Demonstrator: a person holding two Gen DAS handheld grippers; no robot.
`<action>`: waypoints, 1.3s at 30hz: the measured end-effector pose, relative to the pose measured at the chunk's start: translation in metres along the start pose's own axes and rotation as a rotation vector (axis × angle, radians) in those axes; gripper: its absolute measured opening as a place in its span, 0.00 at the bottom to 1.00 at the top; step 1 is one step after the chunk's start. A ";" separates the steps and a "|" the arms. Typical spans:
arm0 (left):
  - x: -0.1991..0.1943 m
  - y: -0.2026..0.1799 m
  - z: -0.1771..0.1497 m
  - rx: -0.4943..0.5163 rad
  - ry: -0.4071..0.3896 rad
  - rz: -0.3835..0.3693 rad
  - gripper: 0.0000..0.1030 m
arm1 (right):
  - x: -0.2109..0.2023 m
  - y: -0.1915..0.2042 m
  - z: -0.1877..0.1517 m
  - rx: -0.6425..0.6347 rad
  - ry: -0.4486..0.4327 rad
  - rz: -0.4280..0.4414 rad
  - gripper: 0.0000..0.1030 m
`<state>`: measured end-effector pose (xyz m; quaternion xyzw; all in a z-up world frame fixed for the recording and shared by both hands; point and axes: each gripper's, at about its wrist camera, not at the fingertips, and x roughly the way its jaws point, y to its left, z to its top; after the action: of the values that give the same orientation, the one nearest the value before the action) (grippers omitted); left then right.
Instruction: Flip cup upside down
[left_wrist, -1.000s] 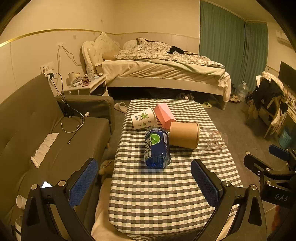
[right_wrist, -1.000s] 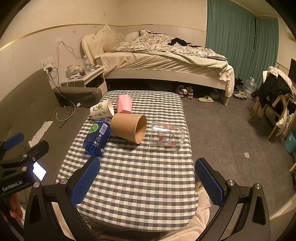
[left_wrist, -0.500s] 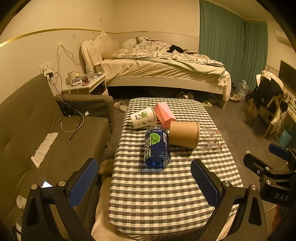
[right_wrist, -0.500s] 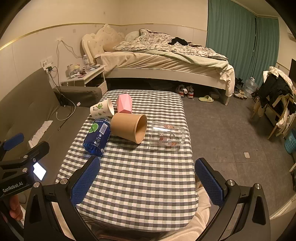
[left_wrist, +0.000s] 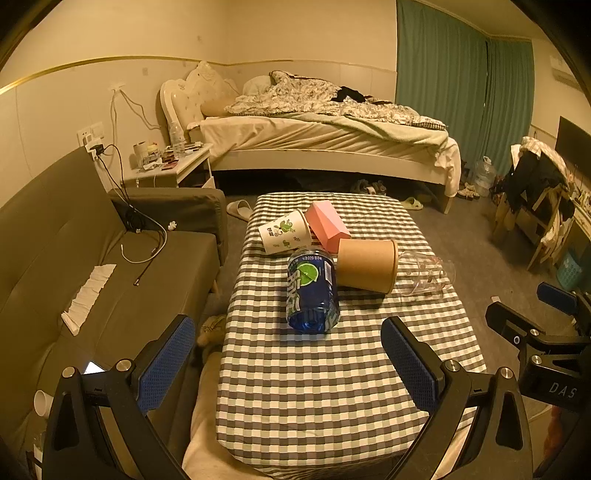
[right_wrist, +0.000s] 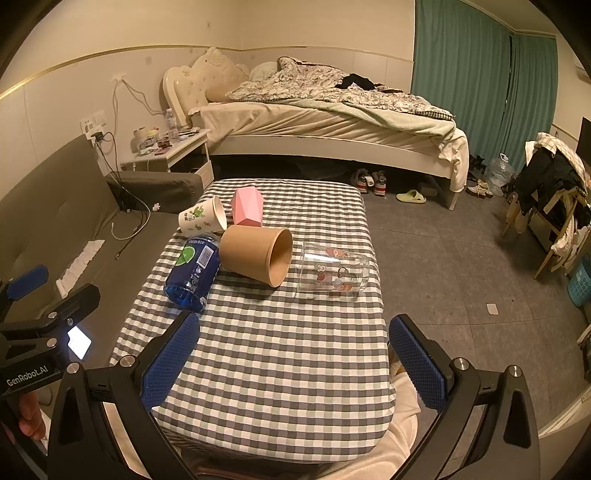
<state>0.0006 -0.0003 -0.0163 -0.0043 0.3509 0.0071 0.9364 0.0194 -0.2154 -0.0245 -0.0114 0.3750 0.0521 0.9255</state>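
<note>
Several cups lie on their sides on a checkered table (left_wrist: 332, 387) (right_wrist: 280, 369). A brown paper cup (left_wrist: 365, 264) (right_wrist: 255, 260) lies in the middle, mouth to the right. A clear printed glass cup (left_wrist: 426, 273) (right_wrist: 332, 273) lies to its right. A blue cup (left_wrist: 312, 291) (right_wrist: 194, 269) lies to its left. A white printed paper cup (left_wrist: 284, 236) (right_wrist: 203, 219) and a pink faceted cup (left_wrist: 328, 225) (right_wrist: 246, 206) lie behind. My left gripper (left_wrist: 288, 362) and right gripper (right_wrist: 291, 358) are open and empty above the table's near end.
A grey sofa (left_wrist: 74, 258) with cables stands left of the table. A bed (left_wrist: 325, 136) and a nightstand (left_wrist: 170, 166) are at the back. A chair with clothes (right_wrist: 546, 192) stands at the right. Bare floor (right_wrist: 461, 258) lies right of the table.
</note>
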 end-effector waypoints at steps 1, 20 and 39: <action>0.000 0.000 0.000 0.000 0.000 0.000 1.00 | 0.000 0.000 0.000 0.000 0.001 0.000 1.00; 0.006 -0.001 -0.009 0.006 0.022 0.009 1.00 | 0.005 -0.001 -0.001 0.003 0.014 0.002 1.00; 0.142 -0.033 0.022 0.079 0.282 0.039 1.00 | 0.078 -0.054 -0.001 0.106 0.128 -0.008 1.00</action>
<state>0.1223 -0.0310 -0.0927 0.0381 0.4789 0.0106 0.8770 0.0795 -0.2624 -0.0803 0.0326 0.4354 0.0275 0.8992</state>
